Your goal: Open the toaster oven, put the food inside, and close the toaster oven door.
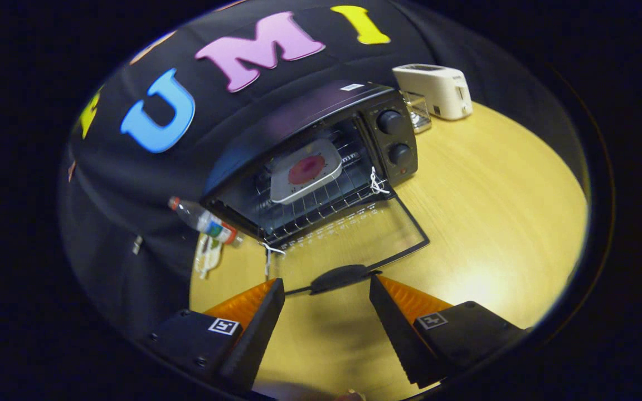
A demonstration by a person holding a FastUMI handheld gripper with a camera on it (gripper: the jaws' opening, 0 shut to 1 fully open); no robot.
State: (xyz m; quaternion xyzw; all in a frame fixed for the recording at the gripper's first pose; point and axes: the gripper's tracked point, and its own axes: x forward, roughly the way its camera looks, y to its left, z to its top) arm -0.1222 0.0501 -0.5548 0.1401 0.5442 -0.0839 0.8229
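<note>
Toaster oven [321, 161] door [354, 236] open flat; food [305, 170] on rack inside.

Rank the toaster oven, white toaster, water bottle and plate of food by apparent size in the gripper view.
1. toaster oven
2. white toaster and plate of food: look alike, and the toaster sits farther back, so unranked
3. water bottle

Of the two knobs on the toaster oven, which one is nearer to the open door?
The lower knob: it sits just above the door's hinge side, while the upper knob is nearer the oven's top.
</note>
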